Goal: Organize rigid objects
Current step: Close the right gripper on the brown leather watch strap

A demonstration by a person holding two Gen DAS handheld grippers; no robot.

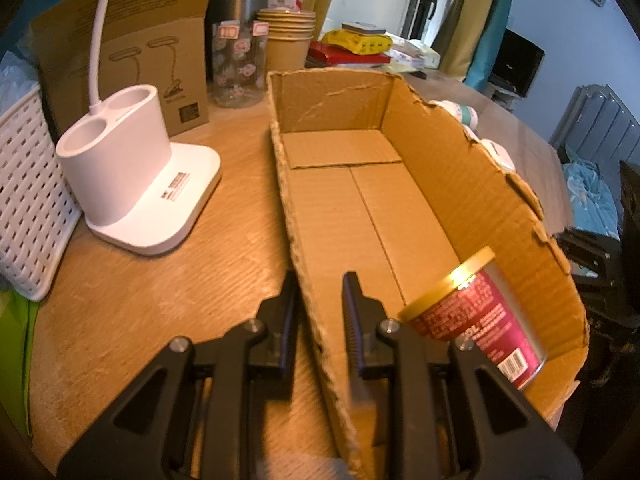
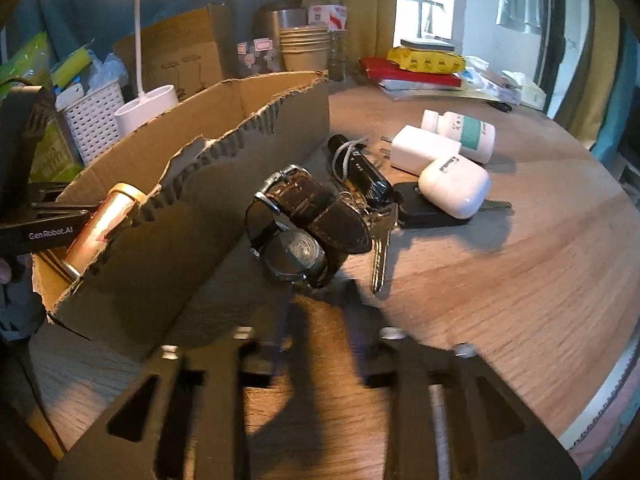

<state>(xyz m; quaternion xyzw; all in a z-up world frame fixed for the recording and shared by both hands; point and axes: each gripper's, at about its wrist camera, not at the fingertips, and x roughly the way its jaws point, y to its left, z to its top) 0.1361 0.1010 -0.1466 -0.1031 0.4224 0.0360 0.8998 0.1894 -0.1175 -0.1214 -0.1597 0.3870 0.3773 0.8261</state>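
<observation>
Nearest in the left wrist view: left gripper (image 1: 320, 308), open, with the near left wall of the cardboard box (image 1: 460, 168) standing in the gap between its two fingers. Cannot tell if either finger touches the wall. Just to the right, inside the box at its near right corner: a can (image 1: 476, 312) with a gold lid and a red label, tipped over on a slant against the right wall. Rest of the box floor bare and brown. Left of the box, on the wooden surface (image 1: 160, 300): a white lamp base (image 1: 132, 168) with two round holes in it. Further left: a white basket (image 1: 28, 200). Far behind the box: a stack of paper cups (image 1: 288, 36).

Nearest in the right wrist view: right gripper (image 2: 316, 312), dark and blurry, open, holding nothing, low over the surface (image 2: 500, 280). Just past its tips: a watch (image 2: 296, 224) with a dark strap, lying right beside the outside of the box (image 2: 224, 184). Touching the watch on the right: a bunch of keys (image 2: 380, 248). A bit farther: a long black thing with a grey cord (image 2: 360, 168). To the right: a white pod-shaped case (image 2: 454, 186) sitting on a flat black key (image 2: 424, 210). Farther still: a white plug (image 2: 420, 148), and behind it a white bottle (image 2: 460, 132) lying on its side. Over on the left, peeking above the torn box wall: the can (image 2: 104, 224) again.
</observation>
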